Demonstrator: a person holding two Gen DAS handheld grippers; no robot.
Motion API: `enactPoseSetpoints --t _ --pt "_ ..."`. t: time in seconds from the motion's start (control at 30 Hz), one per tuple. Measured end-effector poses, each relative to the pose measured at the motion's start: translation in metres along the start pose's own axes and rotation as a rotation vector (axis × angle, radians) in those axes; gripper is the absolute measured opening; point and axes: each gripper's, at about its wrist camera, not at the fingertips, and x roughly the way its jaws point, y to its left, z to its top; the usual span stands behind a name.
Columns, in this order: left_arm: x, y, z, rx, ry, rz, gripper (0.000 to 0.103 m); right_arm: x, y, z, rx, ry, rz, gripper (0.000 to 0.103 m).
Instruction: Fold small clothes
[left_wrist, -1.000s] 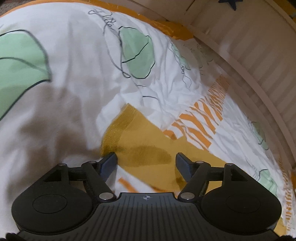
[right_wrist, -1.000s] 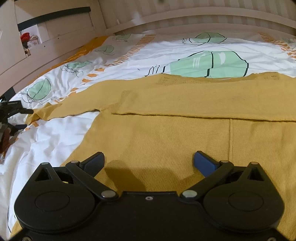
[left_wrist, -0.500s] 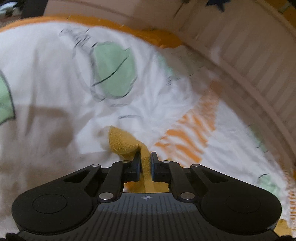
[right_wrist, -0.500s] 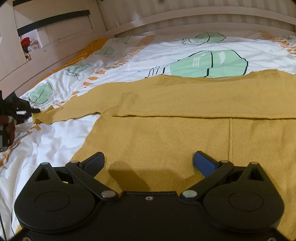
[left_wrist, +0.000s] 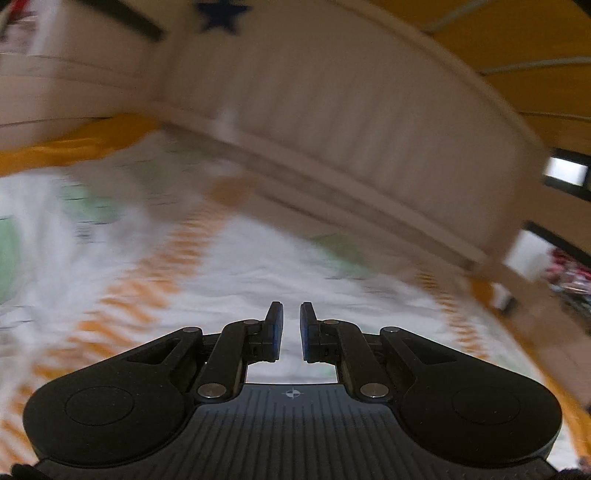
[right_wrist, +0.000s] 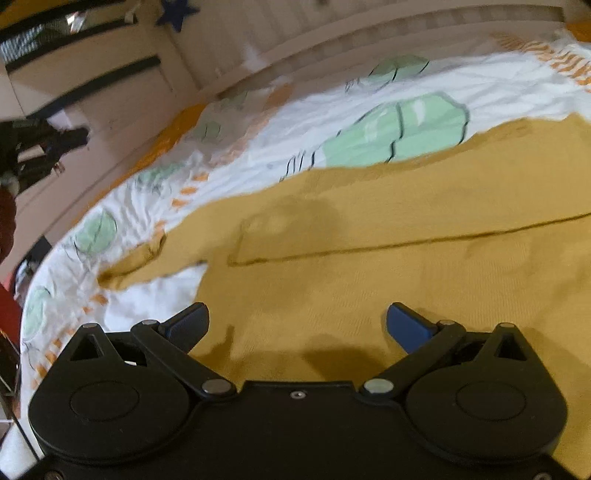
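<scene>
Premises: a home bedroom. A bed (right_wrist: 122, 314) carries a white sheet (right_wrist: 303, 125) printed with green and orange motifs. A pale ribbed headboard (left_wrist: 369, 122) stands behind the bed, a dark blue star (left_wrist: 218, 16) fixed beyond it.

Sweater (right_wrist: 369, 280): mustard knit cloth, matt, fine ribbed texture, soft creases. Bedsheet (right_wrist: 332, 110): thin white printed cotton-like cloth, matt, wrinkled. Right hand-held gripper (right_wrist: 297, 325): matt black plastic w/ shiny metal pivot pins, blue rubbery-looking pads. Left hand-held gripper (left_wrist: 290, 332): same matt plastic, ridged base. Headboard (left_wrist: 351, 122): pale grooved wood-like panel, blurred.
</scene>
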Motion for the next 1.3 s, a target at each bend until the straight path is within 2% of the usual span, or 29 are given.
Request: enactPoseSetpoints --t 0.1,0.17,0.27,0.33,0.53,0.77,0.83,0.97,1.1,1.3 --pt "0.016 -0.053 -0.009 0.017 0.024 -0.102 0.01 -0.019 -0.011 0.005 -0.003 -0.009 -0.014 0.103" --pt "0.025 -0.08 -0.021 0.056 0.026 -0.135 0.011 -0.031 -0.018 0.006 -0.009 -0.013 -0.023 0.103" --pt "0.037 -0.107 -0.046 0.112 0.048 -0.114 0.013 -0.042 -0.023 0.01 -0.027 -0.013 -0.038 0.103" --pt "0.041 -0.112 -0.064 0.128 0.083 -0.06 0.024 -0.045 -0.025 0.012 -0.026 -0.01 -0.039 0.103" --pt "0.037 -0.071 -0.095 0.207 0.15 0.137 0.026 -0.042 -0.019 0.012 -0.026 0.005 -0.027 0.103" --pt "0.027 0.021 -0.107 0.26 0.172 0.45 0.033 -0.023 -0.003 0.005 -0.032 0.053 0.009 0.103" --pt "0.028 0.041 -0.114 0.292 0.18 0.514 0.037 -0.018 0.0 0.003 -0.034 0.066 0.021 0.103" --pt "0.032 0.062 -0.124 0.352 0.228 0.575 0.037 -0.012 0.006 0.001 -0.043 0.091 0.033 0.102" --pt "0.029 0.072 -0.13 0.437 0.203 0.612 0.038 -0.01 0.007 0.001 -0.028 0.104 0.044 0.103" --pt "0.029 0.077 -0.139 0.554 0.235 0.584 0.038 -0.008 0.007 0.002 -0.002 0.108 0.058 0.103"
